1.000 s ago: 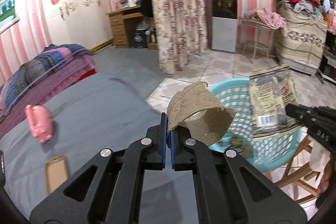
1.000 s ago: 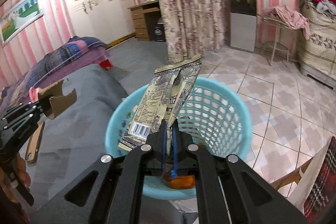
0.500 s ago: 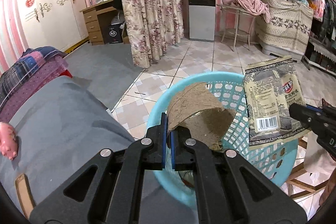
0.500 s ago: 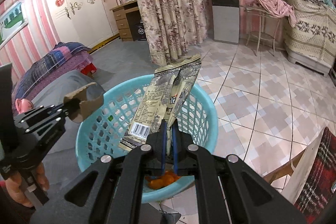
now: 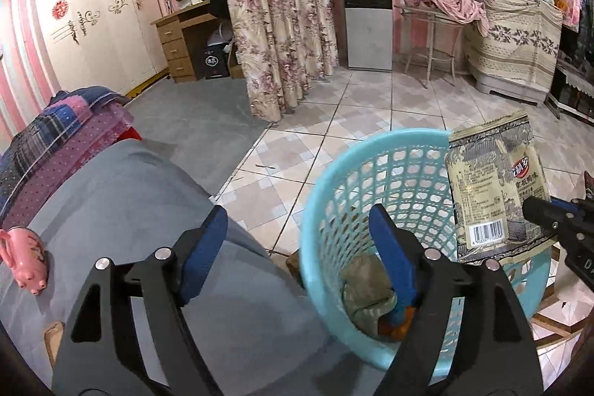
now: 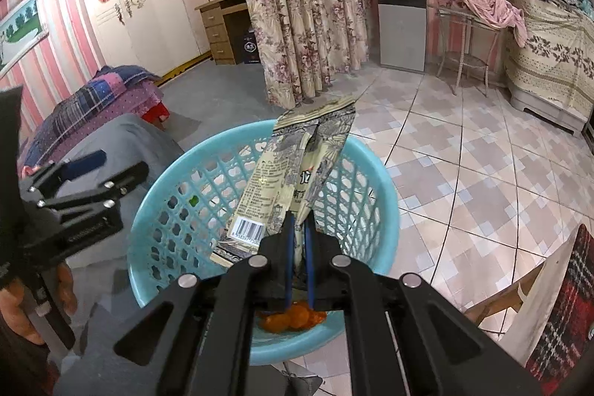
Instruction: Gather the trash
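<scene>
Brown cardboard scrap lies inside the turquoise basket, below the left tool, whose jaws have just been opening and stand wide, empty. The right tool pinches a snack wrapper above the basket.

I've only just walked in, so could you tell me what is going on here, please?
A person is collecting trash with a gripper in each hand. The left gripper has just been opening over the basket; nothing is between its jaws, and a cardboard scrap lies in the basket with some orange trash. The right gripper is shut on a wrapper, held upright above the basket, not yet dropped.
</scene>
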`<state>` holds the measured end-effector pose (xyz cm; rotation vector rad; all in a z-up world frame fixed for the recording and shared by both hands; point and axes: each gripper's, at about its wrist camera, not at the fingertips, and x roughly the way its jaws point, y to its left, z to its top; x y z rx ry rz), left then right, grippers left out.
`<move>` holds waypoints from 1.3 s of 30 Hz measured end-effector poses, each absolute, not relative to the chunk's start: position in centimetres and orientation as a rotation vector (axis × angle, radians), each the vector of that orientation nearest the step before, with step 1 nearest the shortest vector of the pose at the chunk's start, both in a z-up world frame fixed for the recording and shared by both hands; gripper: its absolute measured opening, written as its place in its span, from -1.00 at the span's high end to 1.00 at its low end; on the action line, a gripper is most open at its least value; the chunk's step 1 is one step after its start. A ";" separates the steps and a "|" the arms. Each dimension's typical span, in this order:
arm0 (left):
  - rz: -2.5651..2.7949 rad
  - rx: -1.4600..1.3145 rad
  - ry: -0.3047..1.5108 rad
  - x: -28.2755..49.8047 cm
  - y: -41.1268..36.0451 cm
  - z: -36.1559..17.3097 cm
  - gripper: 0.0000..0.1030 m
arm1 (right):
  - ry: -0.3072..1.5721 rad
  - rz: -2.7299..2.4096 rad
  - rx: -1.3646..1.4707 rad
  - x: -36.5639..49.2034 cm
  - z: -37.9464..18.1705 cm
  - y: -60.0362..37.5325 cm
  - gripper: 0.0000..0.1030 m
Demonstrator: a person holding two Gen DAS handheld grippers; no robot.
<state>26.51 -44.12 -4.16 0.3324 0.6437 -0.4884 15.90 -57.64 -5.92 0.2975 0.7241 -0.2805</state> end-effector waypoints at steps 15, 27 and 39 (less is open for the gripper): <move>-0.404 0.275 0.606 25.7 -38.7 -2.1 -0.76 | 0.704 -0.275 0.341 17.7 -6.9 -55.4 0.65; -0.336 0.277 0.586 24.6 -35.2 -1.1 -0.82 | 0.682 -0.313 0.308 18.5 -6.5 -54.1 -0.69; -0.329 0.239 0.575 21.4 -30.6 -0.3 -0.83 | 0.657 -0.307 0.241 18.2 -5.2 -52.3 -0.91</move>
